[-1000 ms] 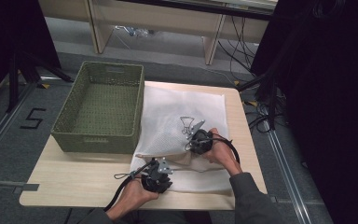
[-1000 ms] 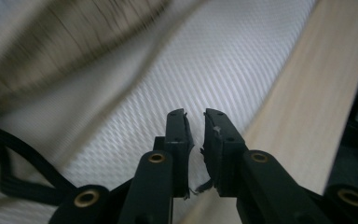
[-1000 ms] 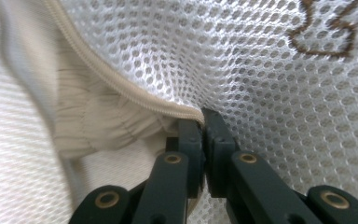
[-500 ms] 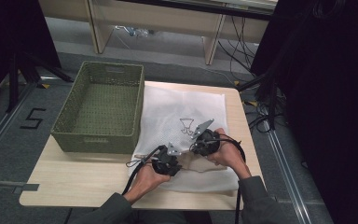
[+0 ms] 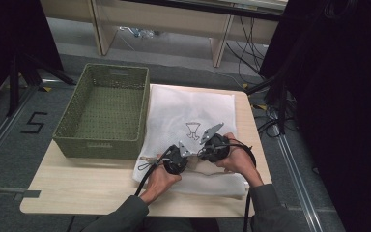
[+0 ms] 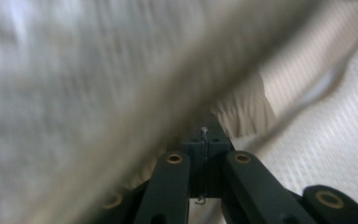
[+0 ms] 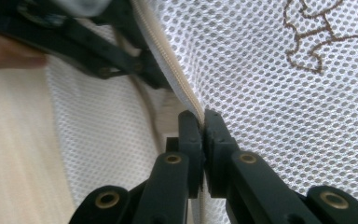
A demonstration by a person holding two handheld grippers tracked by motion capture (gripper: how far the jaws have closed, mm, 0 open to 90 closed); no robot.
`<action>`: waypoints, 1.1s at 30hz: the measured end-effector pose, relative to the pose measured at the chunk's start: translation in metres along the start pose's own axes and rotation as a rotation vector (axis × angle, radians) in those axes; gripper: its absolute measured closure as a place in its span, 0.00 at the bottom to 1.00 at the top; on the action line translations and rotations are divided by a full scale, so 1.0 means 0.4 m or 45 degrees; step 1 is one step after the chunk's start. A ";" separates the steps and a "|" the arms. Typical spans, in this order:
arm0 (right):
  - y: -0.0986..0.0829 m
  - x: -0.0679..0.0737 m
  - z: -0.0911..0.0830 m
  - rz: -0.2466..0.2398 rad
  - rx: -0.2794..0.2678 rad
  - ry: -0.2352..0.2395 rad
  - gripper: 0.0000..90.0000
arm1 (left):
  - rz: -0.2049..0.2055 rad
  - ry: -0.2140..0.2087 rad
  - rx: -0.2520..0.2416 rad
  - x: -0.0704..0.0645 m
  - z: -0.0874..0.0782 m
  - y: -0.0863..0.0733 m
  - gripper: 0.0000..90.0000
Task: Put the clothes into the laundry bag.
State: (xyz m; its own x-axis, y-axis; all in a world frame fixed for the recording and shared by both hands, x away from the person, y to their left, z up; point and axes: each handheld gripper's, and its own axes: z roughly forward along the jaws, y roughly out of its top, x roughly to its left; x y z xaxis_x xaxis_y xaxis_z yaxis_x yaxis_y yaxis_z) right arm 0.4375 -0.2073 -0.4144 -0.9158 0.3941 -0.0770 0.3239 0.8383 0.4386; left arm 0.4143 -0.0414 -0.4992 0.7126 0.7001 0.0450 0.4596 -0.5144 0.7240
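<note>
A white mesh bag [image 5: 193, 111] with a brown embroidered mark lies flat on the wooden table [image 5: 77, 183]. Both grippers meet at its near edge, close together. My right gripper [image 7: 202, 122] is shut on the bag's beige zipper edge [image 7: 168, 56]; in the high view it [image 5: 207, 151] sits just right of the left one. My left gripper [image 6: 204, 133] is shut on the bag's fabric, which drapes blurred across its view. In the right gripper view the left gripper [image 7: 161, 81] clamps the same zipper edge a little farther along.
An empty green woven basket [image 5: 106, 108] stands on the table's left half, touching the bag's left side. Bare table lies along the near left edge. Cables [image 5: 147, 176] trail from both grippers toward the person. Dark stands and cables surround the table.
My left gripper has moved forward and to the right, closing in beside the right gripper at the bag's near edge. The right gripper has barely shifted.
</note>
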 end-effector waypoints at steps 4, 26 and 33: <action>0.003 0.005 0.004 -0.006 0.007 0.022 0.98 | -0.017 0.011 -0.009 0.010 0.006 0.012 0.99; -0.013 0.016 0.119 0.019 0.123 0.080 0.98 | 0.054 -0.178 0.077 -0.031 -0.100 -0.063 0.98; -0.006 0.028 0.106 -0.009 0.125 0.071 0.98 | 0.060 -0.205 0.118 -0.045 -0.087 -0.093 0.99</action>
State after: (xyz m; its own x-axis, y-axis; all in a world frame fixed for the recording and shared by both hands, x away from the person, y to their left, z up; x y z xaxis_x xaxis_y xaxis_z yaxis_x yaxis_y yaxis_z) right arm 0.4367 -0.1887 -0.4544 -0.9290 0.3689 -0.0285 0.3367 0.8748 0.3483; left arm 0.3659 -0.0178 -0.5030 0.8068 0.5896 -0.0386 0.4651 -0.5933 0.6570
